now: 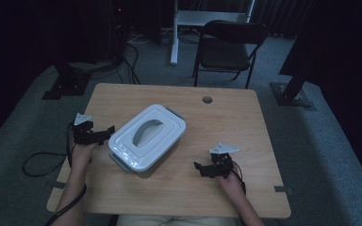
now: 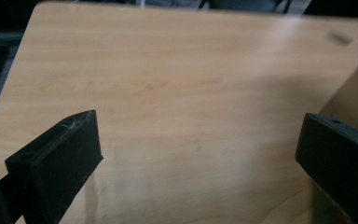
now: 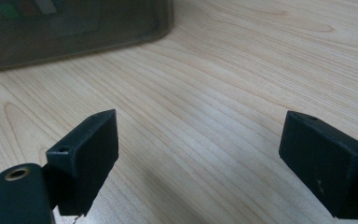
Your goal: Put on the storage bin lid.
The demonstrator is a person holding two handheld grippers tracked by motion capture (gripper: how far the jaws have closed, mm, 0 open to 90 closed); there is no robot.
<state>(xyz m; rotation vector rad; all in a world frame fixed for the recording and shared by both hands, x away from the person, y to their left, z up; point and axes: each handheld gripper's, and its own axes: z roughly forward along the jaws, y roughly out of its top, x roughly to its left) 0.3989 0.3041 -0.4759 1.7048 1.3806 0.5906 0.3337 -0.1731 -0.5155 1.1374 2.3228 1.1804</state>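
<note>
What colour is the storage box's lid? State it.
White, with a grey handle recess; the lid shows best in the high view.

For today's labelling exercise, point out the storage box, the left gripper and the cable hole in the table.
storage box point(image 1: 147, 136), high view, on its white lid beside the handle recess.
left gripper point(image 1: 109, 133), high view, between its open fingertips.
cable hole point(image 1: 207, 100), high view, on its centre.

Each hand-held gripper point(image 1: 107, 132) black, grey three-cornered plate on top, black cable trailing; blocky jaws, screw holes.

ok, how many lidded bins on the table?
1. The white-lidded bin sits left of the table's centre, beside the left gripper; the right gripper is apart. Nothing seems hidden.
</note>
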